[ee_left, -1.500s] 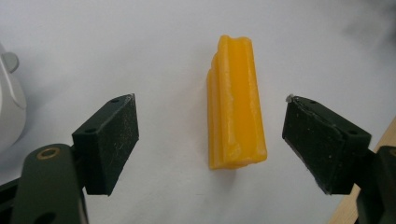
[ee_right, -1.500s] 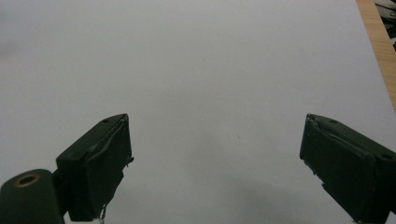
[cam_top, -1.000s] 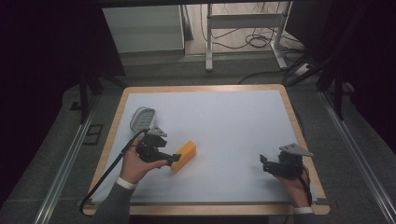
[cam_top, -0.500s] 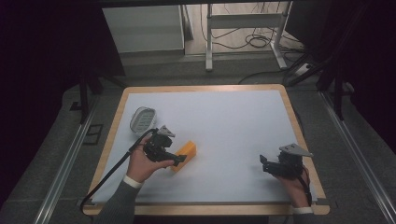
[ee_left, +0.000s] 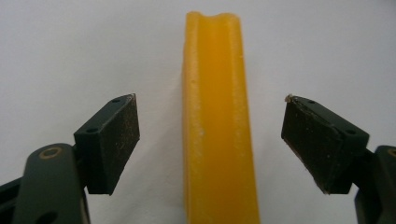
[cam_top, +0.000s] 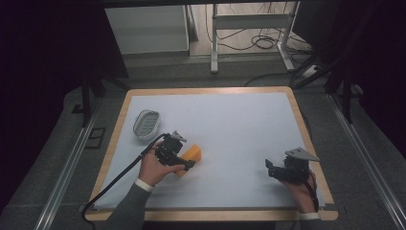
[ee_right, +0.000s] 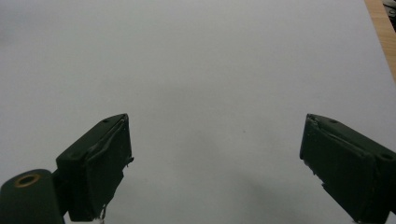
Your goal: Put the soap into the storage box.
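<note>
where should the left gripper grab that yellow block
Across its narrow width, partway along its length. The yellow block lies flat on the white mat, running lengthwise between the open left gripper jaws, so closing from both long sides should pinch it squarely.

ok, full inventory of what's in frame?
yellow block: 1, yellow-orange, left-centre of the mat, standing between the open left jaws, untouched
oval dish: 1, grey-white, far left of the mat
mat: 1, pale grey, covers the table top
table: 1, wooden rim
metal frame: 1, white, on the floor behind the table
left gripper: 1, black, open around the block
right gripper: 1, black, open, over bare mat at right
</note>
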